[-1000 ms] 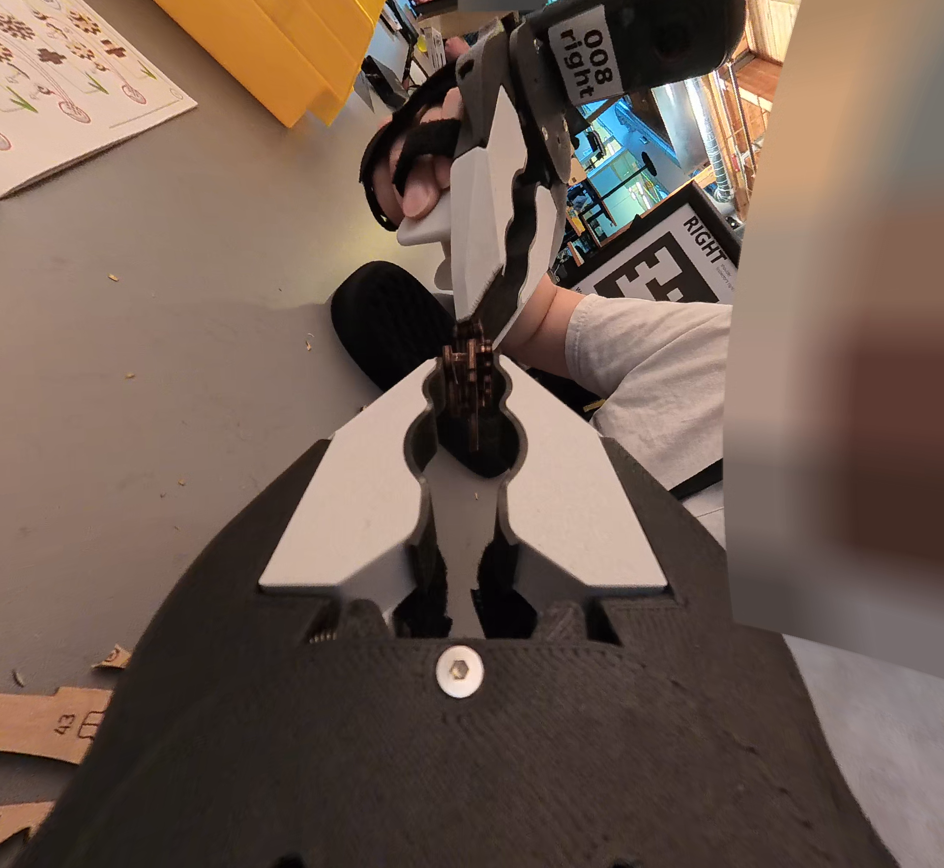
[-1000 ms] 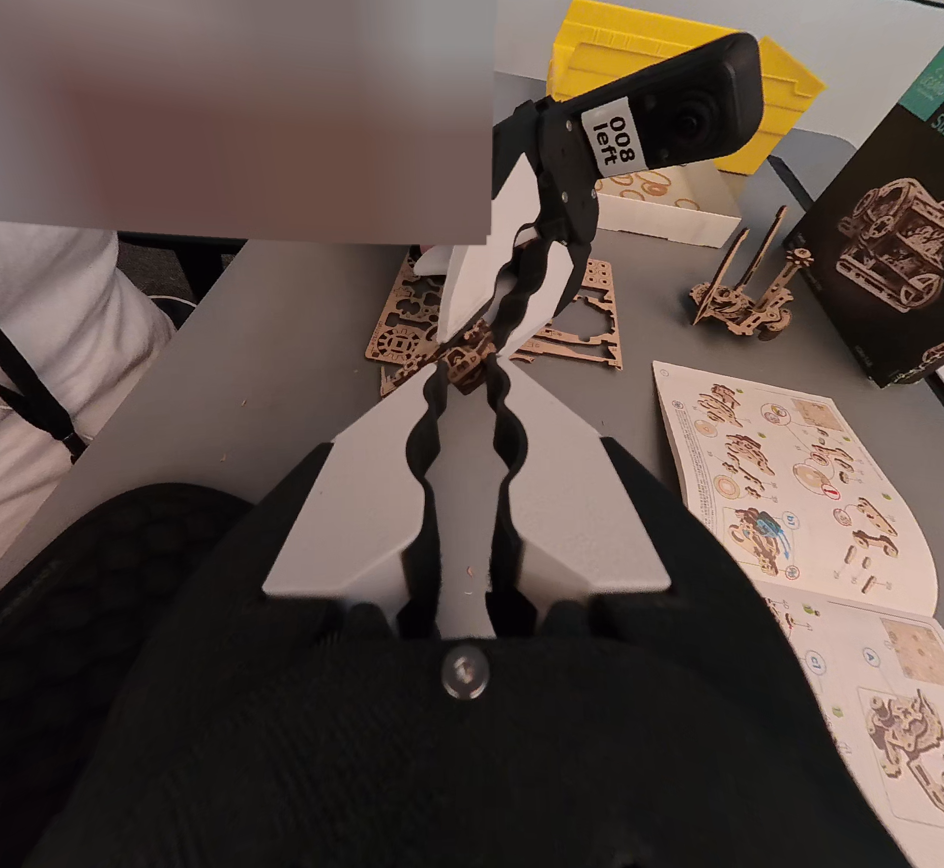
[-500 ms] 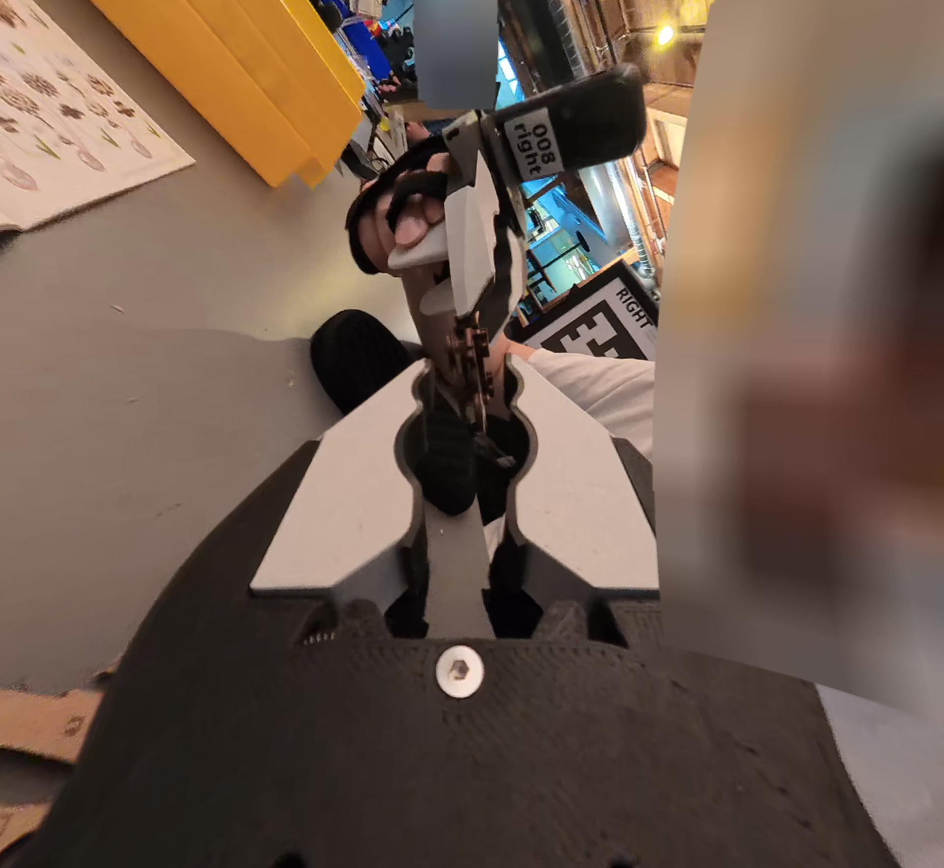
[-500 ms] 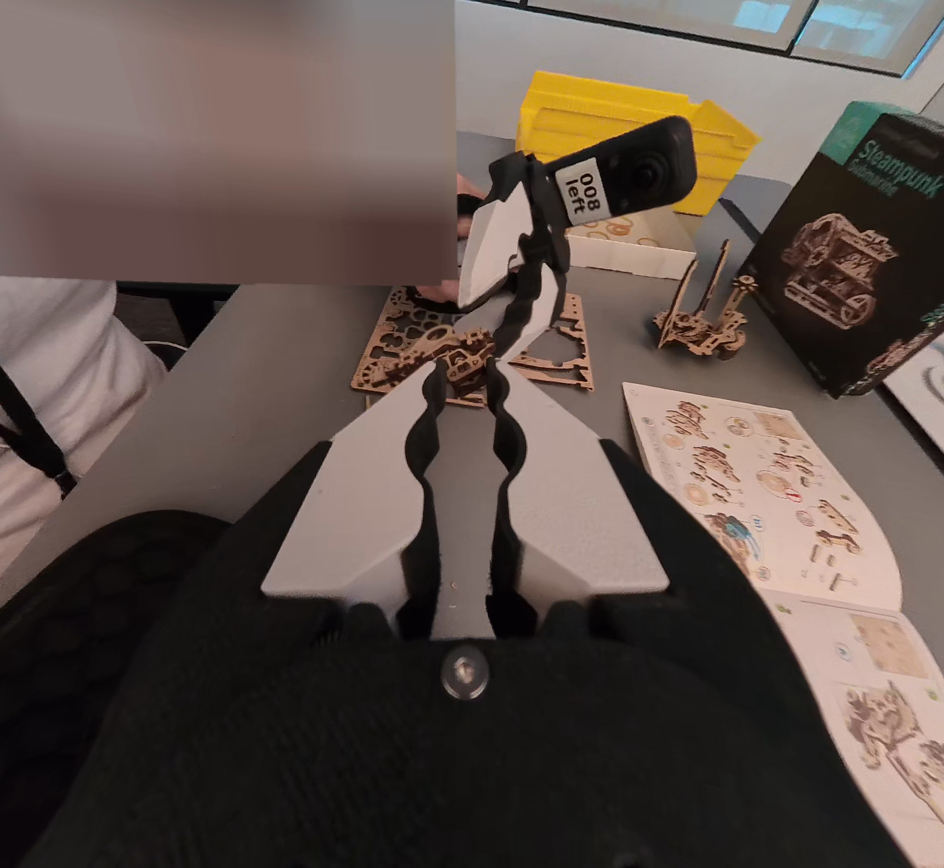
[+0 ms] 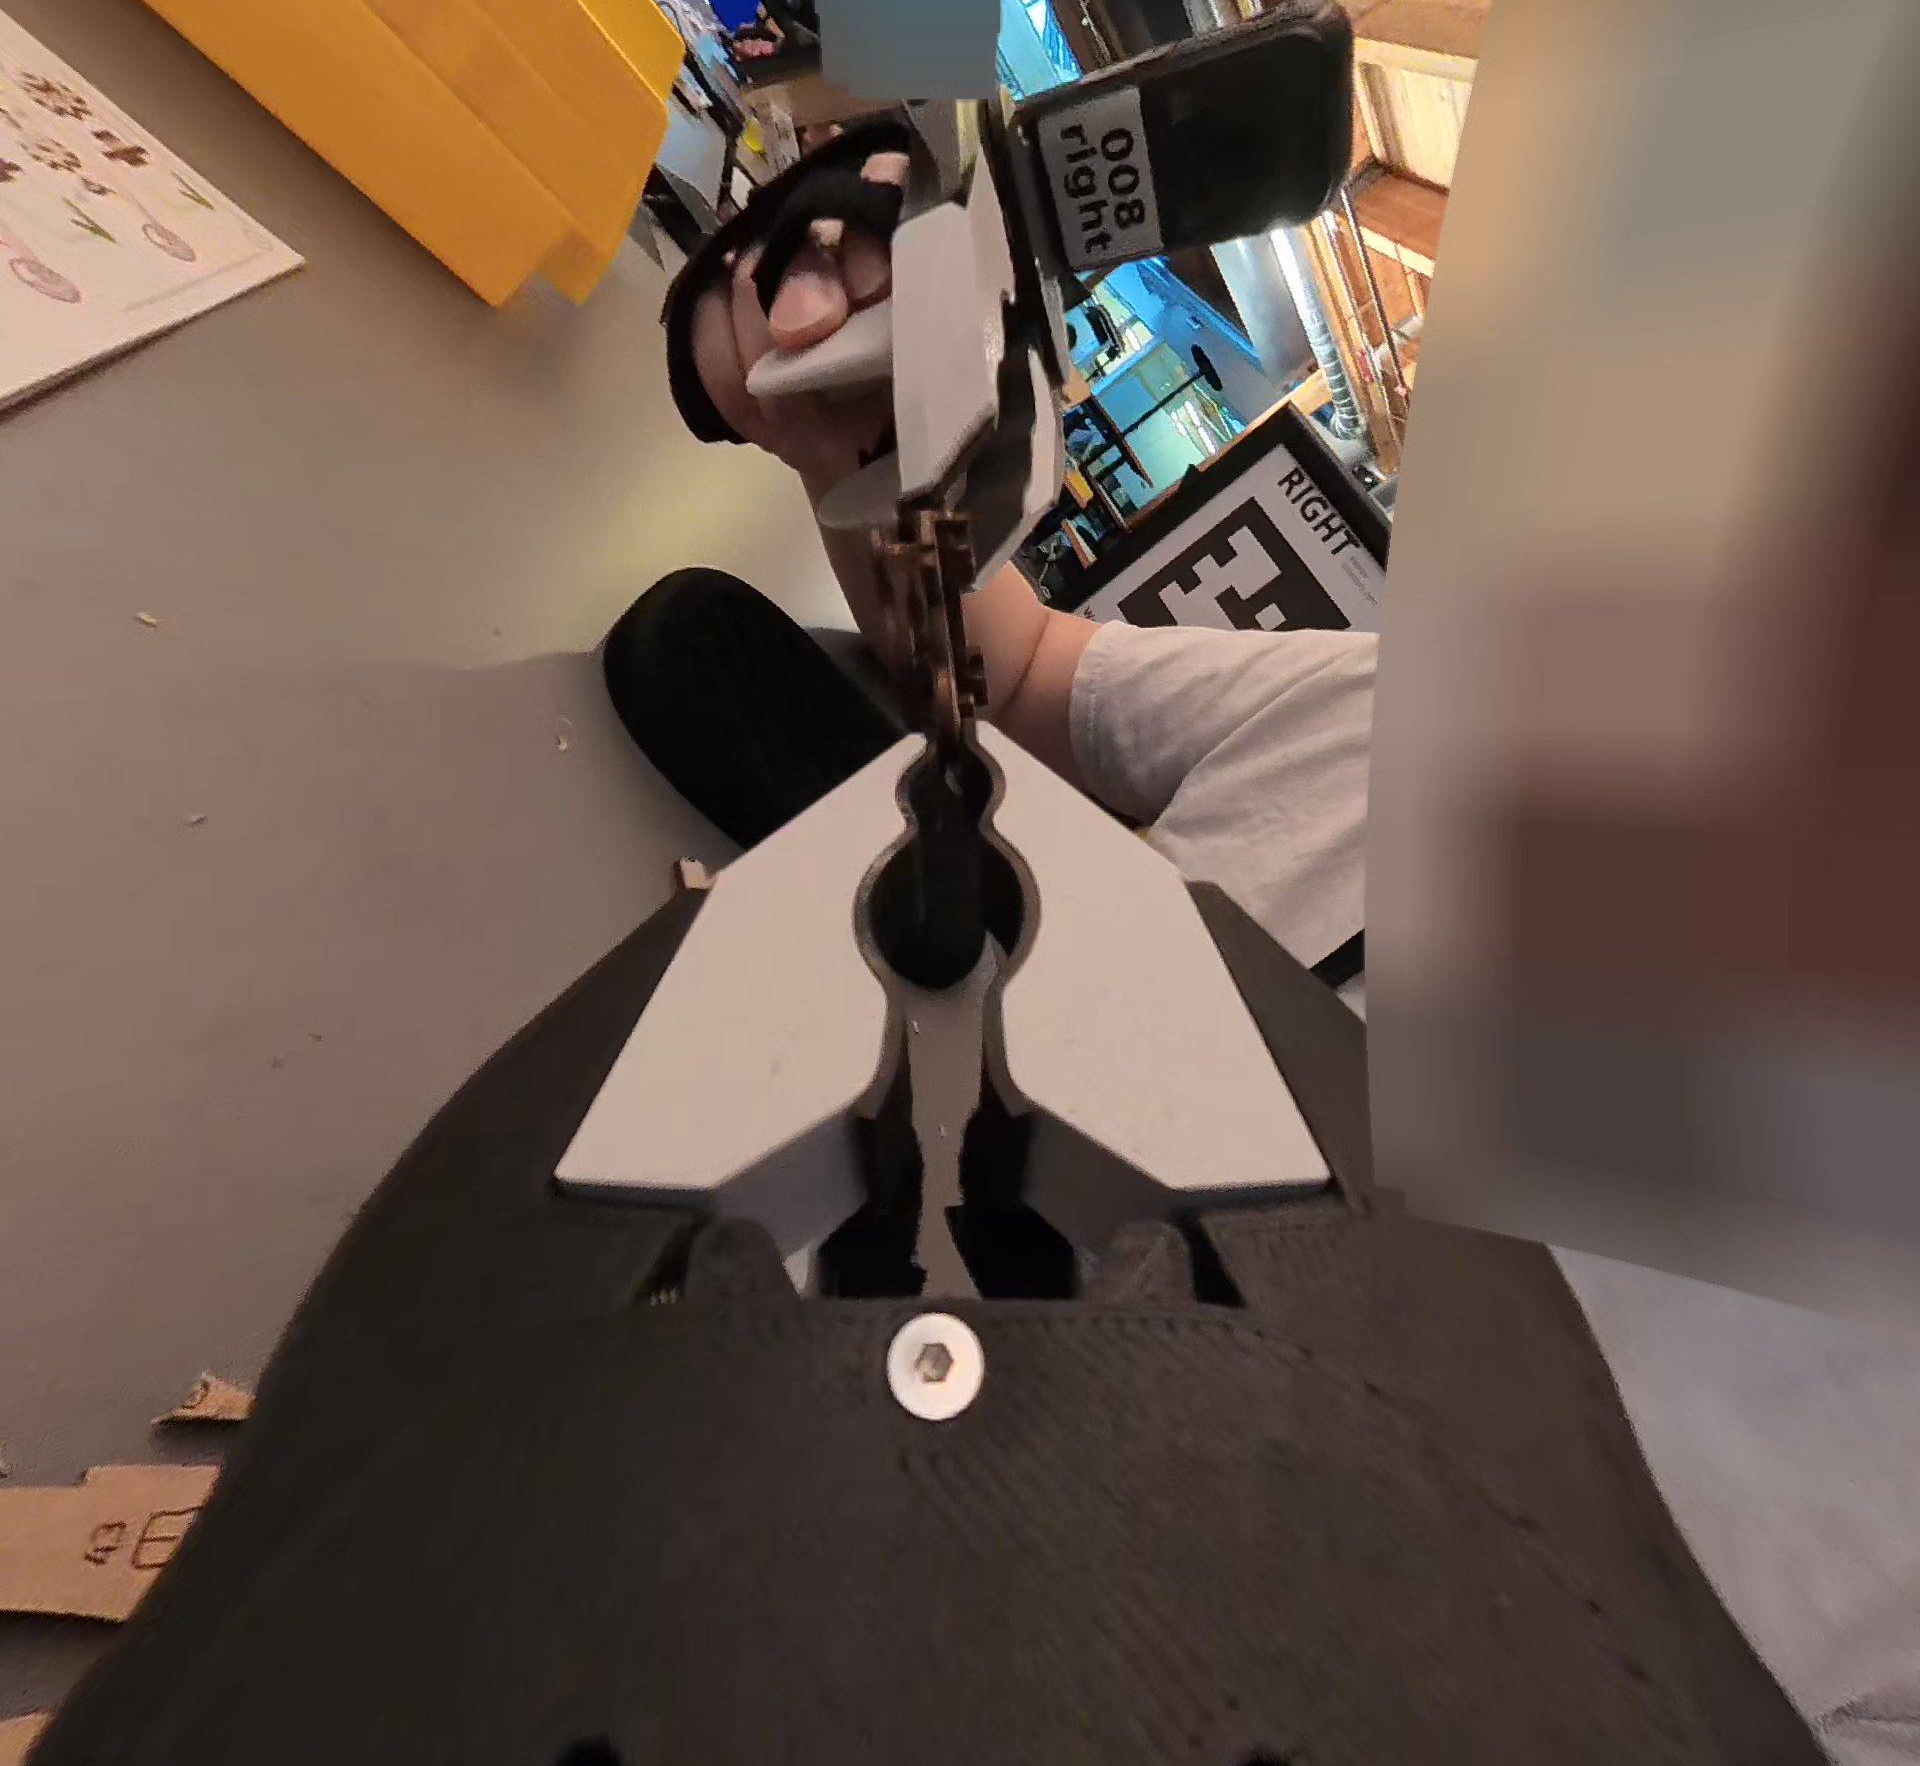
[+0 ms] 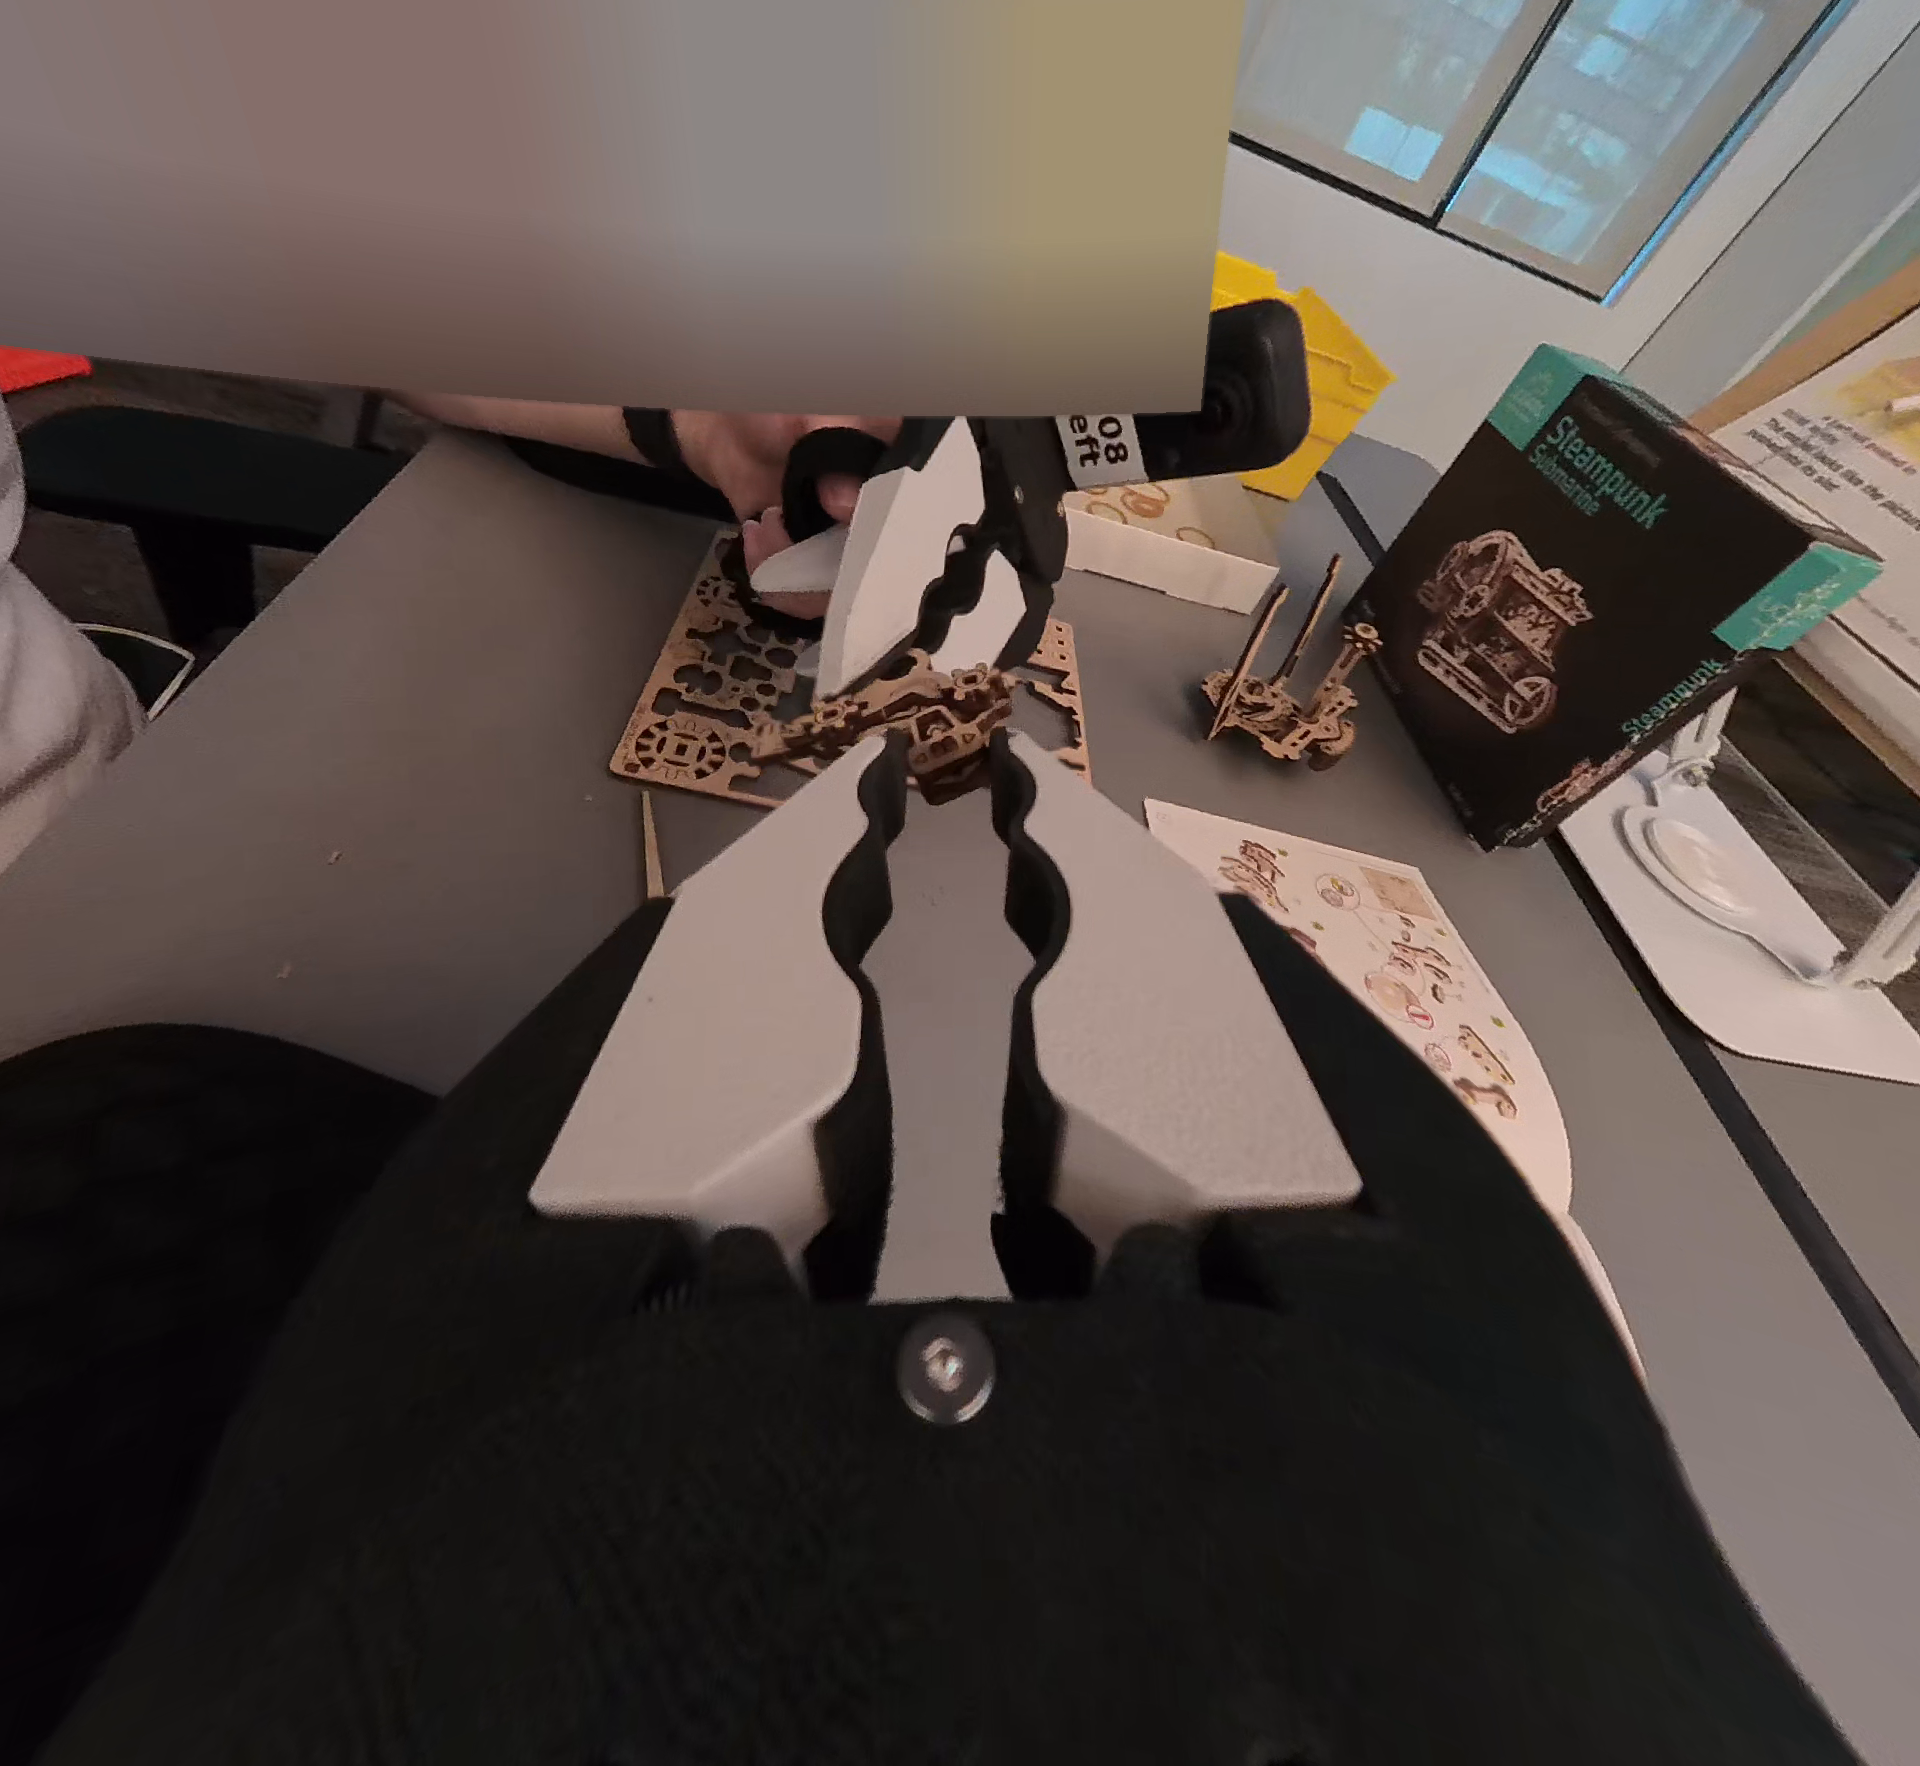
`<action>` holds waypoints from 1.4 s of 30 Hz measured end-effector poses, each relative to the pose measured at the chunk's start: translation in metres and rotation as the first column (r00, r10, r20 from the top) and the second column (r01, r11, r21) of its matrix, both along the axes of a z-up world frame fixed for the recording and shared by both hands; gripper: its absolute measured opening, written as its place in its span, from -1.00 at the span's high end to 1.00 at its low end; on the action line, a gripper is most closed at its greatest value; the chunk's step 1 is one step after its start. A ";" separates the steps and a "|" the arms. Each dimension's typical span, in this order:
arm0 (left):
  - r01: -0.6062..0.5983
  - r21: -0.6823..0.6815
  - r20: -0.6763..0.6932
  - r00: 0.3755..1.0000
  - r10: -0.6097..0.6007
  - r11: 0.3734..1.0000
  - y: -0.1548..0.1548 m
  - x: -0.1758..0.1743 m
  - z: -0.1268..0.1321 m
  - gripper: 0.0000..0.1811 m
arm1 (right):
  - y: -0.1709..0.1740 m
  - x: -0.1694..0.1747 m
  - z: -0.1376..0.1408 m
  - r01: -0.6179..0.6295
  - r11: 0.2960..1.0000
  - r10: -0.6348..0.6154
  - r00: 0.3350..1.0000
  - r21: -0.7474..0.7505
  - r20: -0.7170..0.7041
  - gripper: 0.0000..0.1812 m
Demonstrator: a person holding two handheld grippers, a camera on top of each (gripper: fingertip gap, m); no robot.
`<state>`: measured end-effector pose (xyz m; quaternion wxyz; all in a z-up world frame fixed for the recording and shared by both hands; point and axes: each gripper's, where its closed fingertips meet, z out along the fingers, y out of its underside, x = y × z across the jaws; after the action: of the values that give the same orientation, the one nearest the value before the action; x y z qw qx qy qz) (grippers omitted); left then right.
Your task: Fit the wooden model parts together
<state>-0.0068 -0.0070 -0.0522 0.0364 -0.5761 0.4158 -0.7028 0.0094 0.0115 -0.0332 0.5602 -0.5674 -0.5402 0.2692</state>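
Note:
A small brown wooden model assembly is held in the air between both grippers, above the grey table. My right gripper is shut on its blocky end. My left gripper is shut on a thin edge of the same assembly. In the left wrist view the right gripper holds the assembly's far end. In the right wrist view the left gripper comes down onto it from behind. The join between the parts is hidden by the fingers.
A cut-out wooden parts sheet lies under the grippers. A half-built wooden model, a dark box and an instruction booklet are to the right. Yellow bins stand at the back. Cardboard scraps lie near the left gripper. The tips of both grippers are at nearly the same place.
The two grippers have drawn farther apart, with more of the assembly showing between them. My left jaws stand closer together than half a second ago. The right wrist view has tilted upward.

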 end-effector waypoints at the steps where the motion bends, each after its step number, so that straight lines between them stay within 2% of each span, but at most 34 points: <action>1: 0.002 -0.011 0.003 1.000 -0.002 1.000 0.000 0.000 0.000 1.00 | 0.001 0.000 0.000 0.005 1.000 -0.005 1.000 0.004 -0.003 0.85; 4: -0.046 -0.029 0.023 0.999 0.046 0.999 0.007 0.003 0.001 0.99 | 0.005 0.003 0.003 0.041 0.999 -0.041 0.999 0.021 -0.007 0.85; 11: -0.037 0.002 0.028 0.999 0.037 0.999 0.005 0.002 0.004 1.00 | 0.002 0.003 0.004 0.015 0.999 -0.015 1.000 0.034 -0.017 0.84; 13: -0.028 0.015 0.022 0.999 0.027 1.000 0.003 0.000 0.004 1.00 | 0.004 0.002 0.004 0.035 0.998 -0.034 0.999 0.051 -0.018 0.72; 15: -0.038 0.023 0.023 0.999 0.038 0.999 0.006 -0.001 0.005 1.00 | 0.003 0.001 0.001 0.031 0.998 -0.031 1.000 0.055 0.002 0.83; 18: -0.052 0.016 0.029 0.998 0.051 0.999 0.008 -0.001 0.007 1.00 | 0.003 0.003 0.004 0.042 0.995 -0.043 0.999 0.088 0.007 0.84; 23: -0.123 -0.004 0.053 0.991 0.123 0.992 0.020 -0.001 0.012 1.00 | 0.013 0.005 0.004 0.138 0.981 -0.142 0.990 0.137 0.022 0.85; 30: -0.155 -0.023 0.102 0.982 0.156 0.988 0.027 -0.001 0.016 0.99 | 0.017 0.005 0.009 0.202 0.952 -0.213 0.977 0.231 0.024 0.85; 37: -0.149 -0.026 0.106 0.983 0.151 0.989 0.028 -0.002 0.017 0.84 | 0.020 0.006 0.008 0.225 0.942 -0.241 0.970 0.247 0.033 0.85; 39: -0.167 0.009 0.062 0.984 0.166 0.986 0.029 0.001 0.009 0.68 | 0.021 0.006 0.010 0.241 0.934 -0.257 0.966 0.264 0.030 0.86; 42: -0.163 0.006 0.064 0.985 0.162 0.987 0.026 0.003 0.008 0.77 | 0.022 0.004 0.008 0.257 0.919 -0.282 0.959 0.300 0.043 0.86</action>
<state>-0.0042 0.0195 -0.0442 0.1100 -0.5854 0.3699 -0.7130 0.0135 0.0336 -0.0247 0.6456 -0.5586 -0.5141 0.0827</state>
